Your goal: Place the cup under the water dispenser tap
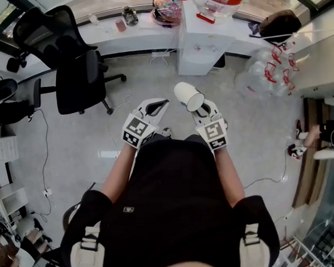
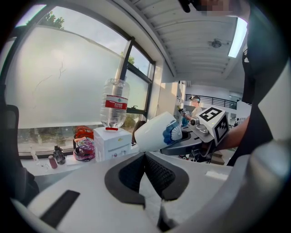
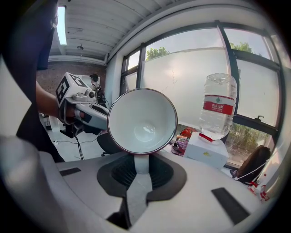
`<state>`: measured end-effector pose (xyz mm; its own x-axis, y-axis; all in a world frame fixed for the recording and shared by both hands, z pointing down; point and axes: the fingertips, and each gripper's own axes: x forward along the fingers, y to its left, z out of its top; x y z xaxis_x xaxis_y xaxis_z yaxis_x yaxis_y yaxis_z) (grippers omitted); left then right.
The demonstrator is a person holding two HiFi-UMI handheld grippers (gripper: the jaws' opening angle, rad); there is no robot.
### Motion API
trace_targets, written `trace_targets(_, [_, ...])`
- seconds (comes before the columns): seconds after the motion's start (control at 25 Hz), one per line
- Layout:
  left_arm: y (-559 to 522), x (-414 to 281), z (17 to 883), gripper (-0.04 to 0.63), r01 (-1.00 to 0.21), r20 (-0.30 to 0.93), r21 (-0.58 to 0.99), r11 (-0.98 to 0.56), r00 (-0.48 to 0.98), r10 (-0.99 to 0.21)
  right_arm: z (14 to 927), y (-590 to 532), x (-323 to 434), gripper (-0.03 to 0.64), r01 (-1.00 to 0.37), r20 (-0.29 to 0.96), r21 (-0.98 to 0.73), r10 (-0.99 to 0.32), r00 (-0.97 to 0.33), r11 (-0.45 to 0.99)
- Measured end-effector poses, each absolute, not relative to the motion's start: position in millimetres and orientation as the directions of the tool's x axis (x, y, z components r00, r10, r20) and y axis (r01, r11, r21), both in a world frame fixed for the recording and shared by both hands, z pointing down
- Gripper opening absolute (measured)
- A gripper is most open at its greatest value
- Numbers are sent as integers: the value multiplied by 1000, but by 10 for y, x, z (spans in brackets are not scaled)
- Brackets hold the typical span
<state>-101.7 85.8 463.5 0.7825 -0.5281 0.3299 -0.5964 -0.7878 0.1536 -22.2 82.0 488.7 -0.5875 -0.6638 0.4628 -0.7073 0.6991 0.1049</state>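
my right hand-held gripper (image 1: 200,108) clamps the cup (image 1: 189,96) by its handle, mouth tipped back toward me, the water dispenser (image 1: 203,44) lying straight ahead and well apart, while my left hand-held gripper (image 1: 155,108), clenched on nothing, hangs just beside.

You've got a black short-sleeved tee (image 1: 174,203) and pale buckled straps (image 1: 87,244). Left gripper (image 1: 155,107) and right gripper (image 1: 201,111) are white shells with black-and-white marker cubes (image 1: 136,129).
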Motion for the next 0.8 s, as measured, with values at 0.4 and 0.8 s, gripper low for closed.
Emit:
trace_targets(0.4, [884,-1134,4686,-5,-605,333,163,-779,777,-534,4904,847,-206,40,-717,477,112,-670,-569,688])
trace_targets(0.8, [891,-1043,4730,-5,-579,341,179,-795,795,-502,4958,831,-117,40,-724,485,118,-676,-555,679])
